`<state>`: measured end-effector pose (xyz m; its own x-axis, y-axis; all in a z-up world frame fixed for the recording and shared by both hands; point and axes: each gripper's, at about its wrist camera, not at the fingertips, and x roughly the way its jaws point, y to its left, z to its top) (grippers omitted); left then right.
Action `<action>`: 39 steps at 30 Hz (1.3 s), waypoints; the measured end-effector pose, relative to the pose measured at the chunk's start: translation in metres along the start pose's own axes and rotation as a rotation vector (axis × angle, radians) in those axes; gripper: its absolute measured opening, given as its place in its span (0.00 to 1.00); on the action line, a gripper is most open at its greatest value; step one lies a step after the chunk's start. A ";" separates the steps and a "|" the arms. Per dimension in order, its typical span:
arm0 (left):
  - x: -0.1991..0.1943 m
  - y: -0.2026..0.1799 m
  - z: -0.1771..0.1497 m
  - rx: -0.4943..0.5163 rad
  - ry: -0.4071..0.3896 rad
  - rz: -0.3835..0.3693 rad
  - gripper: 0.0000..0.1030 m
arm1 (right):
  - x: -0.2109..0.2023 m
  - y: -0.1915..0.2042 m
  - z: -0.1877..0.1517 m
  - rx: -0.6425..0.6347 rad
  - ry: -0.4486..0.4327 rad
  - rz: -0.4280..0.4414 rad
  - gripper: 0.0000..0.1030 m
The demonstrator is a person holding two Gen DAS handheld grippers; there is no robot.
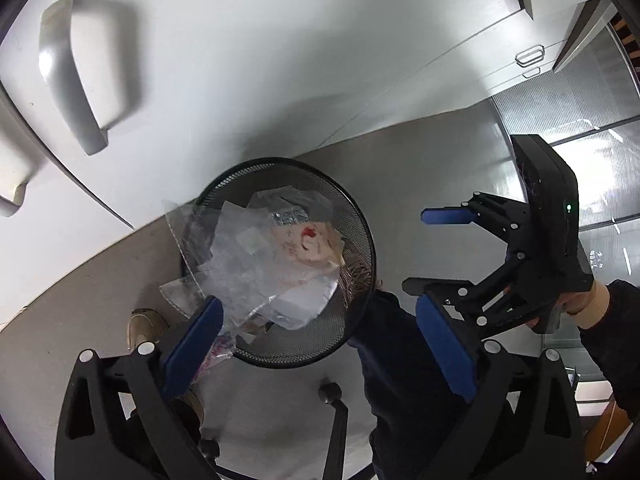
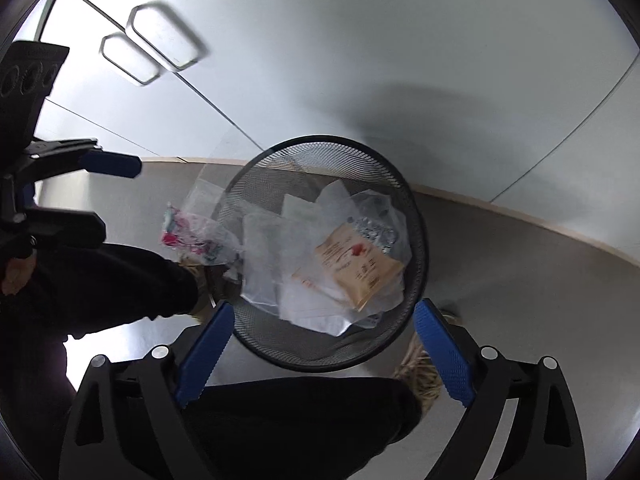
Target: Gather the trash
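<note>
A black mesh wastebasket stands on the grey floor below both grippers. It holds crumpled white paper, clear plastic and a beige packet with a red mark. A clear plastic bag with pink bits inside hangs over the bin's left rim, partly outside it. My left gripper is open above the bin, and the bag's loose edge lies by its left finger. My right gripper hangs open above the bin's near rim with nothing between its pads.
White cabinet doors with handles rise just behind the bin. The person's dark trouser legs and shoes stand close to the bin. A chair base with a caster sits in front.
</note>
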<state>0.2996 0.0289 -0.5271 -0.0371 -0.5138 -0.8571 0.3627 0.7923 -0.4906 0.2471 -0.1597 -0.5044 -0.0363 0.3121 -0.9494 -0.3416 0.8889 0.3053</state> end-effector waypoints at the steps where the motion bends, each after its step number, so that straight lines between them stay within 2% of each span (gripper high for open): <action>1: 0.001 0.000 0.000 0.004 0.001 0.017 0.93 | 0.002 -0.003 0.003 -0.002 0.001 -0.006 0.90; 4: 0.008 -0.001 -0.001 0.007 0.023 0.041 0.96 | -0.009 0.000 0.001 -0.018 -0.008 -0.022 0.91; 5: 0.009 -0.003 -0.001 0.009 0.029 0.048 0.96 | -0.013 0.000 0.000 -0.015 -0.017 -0.035 0.95; 9: 0.009 -0.016 -0.006 0.050 0.026 0.136 0.96 | -0.020 -0.001 -0.002 0.007 -0.032 -0.052 0.97; 22: 0.004 -0.021 -0.008 0.049 0.002 0.169 0.96 | -0.028 0.003 -0.007 0.008 -0.030 -0.074 0.97; 35: -0.006 -0.024 -0.007 0.057 -0.029 0.171 0.96 | -0.022 0.007 -0.009 0.017 0.014 -0.065 0.97; 39: -0.009 -0.023 -0.007 0.050 -0.036 0.169 0.96 | -0.025 0.009 -0.009 0.015 0.001 -0.074 0.97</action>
<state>0.2852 0.0176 -0.5089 0.0616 -0.3872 -0.9199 0.4070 0.8513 -0.3311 0.2367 -0.1626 -0.4784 -0.0126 0.2452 -0.9694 -0.3294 0.9143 0.2355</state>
